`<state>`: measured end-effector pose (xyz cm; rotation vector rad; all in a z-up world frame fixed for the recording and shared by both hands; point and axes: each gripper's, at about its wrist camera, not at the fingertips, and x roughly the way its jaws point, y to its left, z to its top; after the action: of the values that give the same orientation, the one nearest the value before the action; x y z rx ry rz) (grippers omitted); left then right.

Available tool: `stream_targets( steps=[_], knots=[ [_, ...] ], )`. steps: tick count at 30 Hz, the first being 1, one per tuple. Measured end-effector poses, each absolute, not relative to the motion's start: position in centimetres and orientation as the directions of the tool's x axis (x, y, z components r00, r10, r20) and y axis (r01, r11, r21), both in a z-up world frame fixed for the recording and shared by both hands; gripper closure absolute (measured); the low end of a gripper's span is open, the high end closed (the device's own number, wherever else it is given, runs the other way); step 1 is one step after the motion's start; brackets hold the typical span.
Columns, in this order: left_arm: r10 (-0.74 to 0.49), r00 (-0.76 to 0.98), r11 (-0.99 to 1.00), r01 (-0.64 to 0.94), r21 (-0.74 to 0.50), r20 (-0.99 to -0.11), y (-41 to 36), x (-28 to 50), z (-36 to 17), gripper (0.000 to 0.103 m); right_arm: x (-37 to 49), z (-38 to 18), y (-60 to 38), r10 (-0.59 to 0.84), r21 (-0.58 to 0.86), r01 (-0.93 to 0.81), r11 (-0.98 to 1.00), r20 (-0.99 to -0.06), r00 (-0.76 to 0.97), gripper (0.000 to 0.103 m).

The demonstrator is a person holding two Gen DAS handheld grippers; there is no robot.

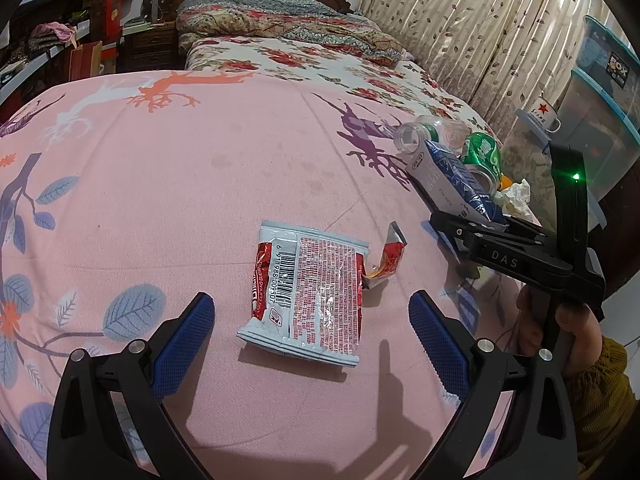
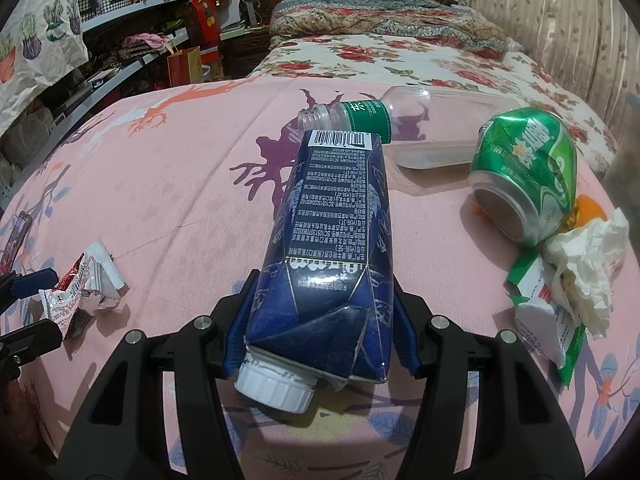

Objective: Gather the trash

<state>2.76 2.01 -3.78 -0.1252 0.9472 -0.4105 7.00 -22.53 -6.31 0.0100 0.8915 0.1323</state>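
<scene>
A crumpled red and silver snack wrapper (image 1: 310, 294) lies on the pink bedspread (image 1: 180, 184), just ahead of and between the fingers of my open left gripper (image 1: 312, 328); it also shows in the right wrist view (image 2: 82, 288). My right gripper (image 2: 320, 320) is shut on a dark blue milk carton (image 2: 332, 252) with a white cap, also seen in the left wrist view (image 1: 456, 184). An empty clear bottle (image 2: 420, 128), a dented green can (image 2: 528, 172), a crumpled tissue (image 2: 584, 264) and a green and white wrapper (image 2: 548, 320) lie to the right of the carton.
A flowered quilt (image 2: 400, 60) and pillows cover the bed's far end. Curtains (image 1: 480, 32) hang on the right, with plastic storage boxes (image 1: 600, 92) and a mug (image 1: 544, 114) beside them. Cluttered shelves (image 2: 120, 40) stand on the left.
</scene>
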Motion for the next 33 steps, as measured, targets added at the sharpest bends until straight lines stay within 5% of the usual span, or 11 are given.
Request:
stream_targets(
  steps=[6, 9, 11, 13, 15, 33],
  knots=[
    [-0.370, 0.530, 0.927, 0.270, -0.262, -0.763, 2.3, 3.0, -3.6, 0.027, 7.0, -6.3, -22.5, 0.119, 0.064, -0.111, 0.992, -0.775, 0.620, 0.042],
    [-0.358, 0.538, 0.932, 0.252, -0.259, -0.763, 2.8, 3.2, -3.5, 0.055, 7.0, -6.3, -22.5, 0.120, 0.064, -0.112, 0.992, -0.775, 0.620, 0.041],
    [-0.359, 0.531, 0.933, 0.238, -0.271, -0.768, 3.3, 3.5, -3.7, 0.085, 7.0, -6.3, -22.4, 0.120, 0.065, -0.111, 0.992, -0.775, 0.621, 0.041],
    [-0.378, 0.512, 0.926, 0.221, -0.308, -0.771, 3.9, 3.9, -4.1, 0.097, 7.0, -6.3, -22.5, 0.119, 0.064, -0.111, 0.992, -0.774, 0.622, 0.044],
    [-0.395, 0.505, 0.918, 0.212, -0.334, -0.767, 4.4, 4.0, -4.2, 0.098, 6.8, -6.1, -22.4, 0.126, 0.069, -0.115, 0.991, -0.766, 0.630, 0.052],
    [-0.578, 0.447, 0.816, 0.328, -0.476, -0.682, 2.3, 3.7, -0.2, 0.100, -1.0, -2.5, -23.1, 0.296, 0.200, -0.219, 0.955, -0.642, 0.707, 0.052]
  ],
)
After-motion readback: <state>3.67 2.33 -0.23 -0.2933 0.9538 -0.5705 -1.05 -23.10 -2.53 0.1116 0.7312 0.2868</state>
